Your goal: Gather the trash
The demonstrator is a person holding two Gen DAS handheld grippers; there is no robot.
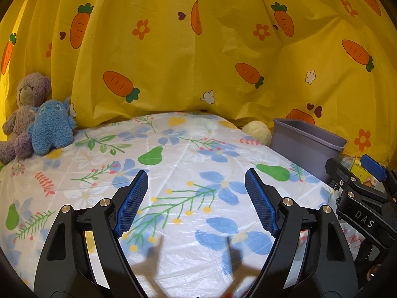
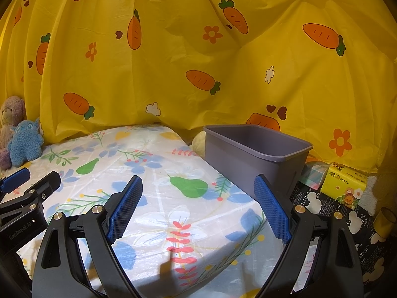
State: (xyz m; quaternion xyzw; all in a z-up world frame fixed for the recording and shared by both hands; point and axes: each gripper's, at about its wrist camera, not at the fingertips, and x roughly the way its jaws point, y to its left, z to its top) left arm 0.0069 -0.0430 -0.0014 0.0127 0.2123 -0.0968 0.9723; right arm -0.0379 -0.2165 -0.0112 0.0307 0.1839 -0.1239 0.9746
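Note:
A grey plastic bin stands at the right edge of the table, also in the left wrist view; its inside looks empty. My left gripper is open and empty above the floral tablecloth. My right gripper is open and empty, just in front and left of the bin. Each gripper shows at the edge of the other's view: the right one, the left one. No loose trash shows on the cloth.
A purple bear and a blue plush sit at the back left. A pale yellow ball-like thing lies behind the bin. A yellow tissue pack and a yellow tape roll lie right of the bin. A carrot-print curtain hangs behind.

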